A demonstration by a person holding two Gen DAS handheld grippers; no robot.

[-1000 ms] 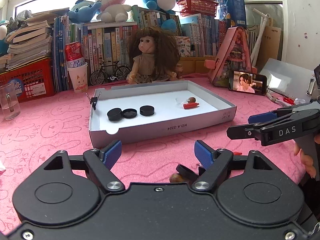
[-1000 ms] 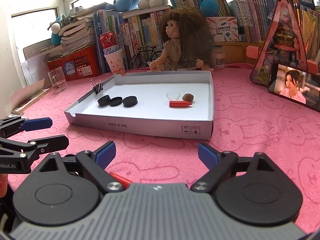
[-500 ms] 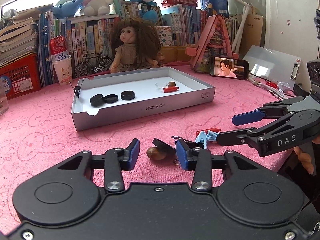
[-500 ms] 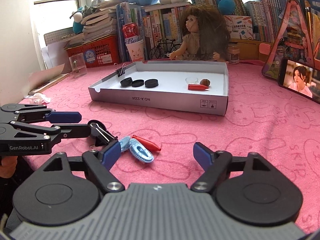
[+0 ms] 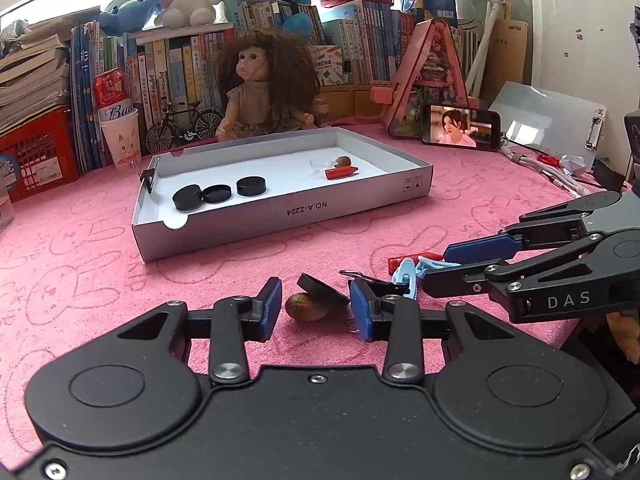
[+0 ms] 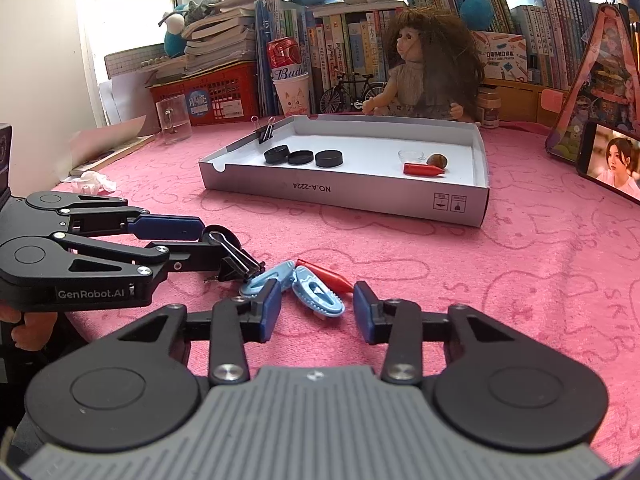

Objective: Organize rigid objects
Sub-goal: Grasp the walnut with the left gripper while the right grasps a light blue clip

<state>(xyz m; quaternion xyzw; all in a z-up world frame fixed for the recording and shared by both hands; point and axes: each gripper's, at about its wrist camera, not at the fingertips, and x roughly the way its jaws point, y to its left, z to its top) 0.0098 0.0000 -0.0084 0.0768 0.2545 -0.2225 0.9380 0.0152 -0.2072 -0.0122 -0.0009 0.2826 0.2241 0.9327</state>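
Having been lowered over the last second toward the loose pile, the left gripper (image 5: pixel 316 312) is now set with jaws apart around a brown nut (image 5: pixel 306 307) under a black cap (image 5: pixel 322 286) — the right gripper (image 6: pixel 316 310), also unclosed, brackets a blue clip (image 6: pixel 318 296) — so pickups for the white tray (image 5: pixel 288 216) seem imminent.

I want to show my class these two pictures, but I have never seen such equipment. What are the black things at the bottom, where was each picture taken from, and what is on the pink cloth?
A person holds one two-fingered tool in each hand, with a camera on each. One picture looks along the left tool, the other along the right tool; each also shows the other from the side. Both are open and hold nothing. On the cloth stands a white box holding three black caps, a red piece and a nut. Nearer lies a loose pile: a nut and cap between the left fingers, and blue clips before the right.
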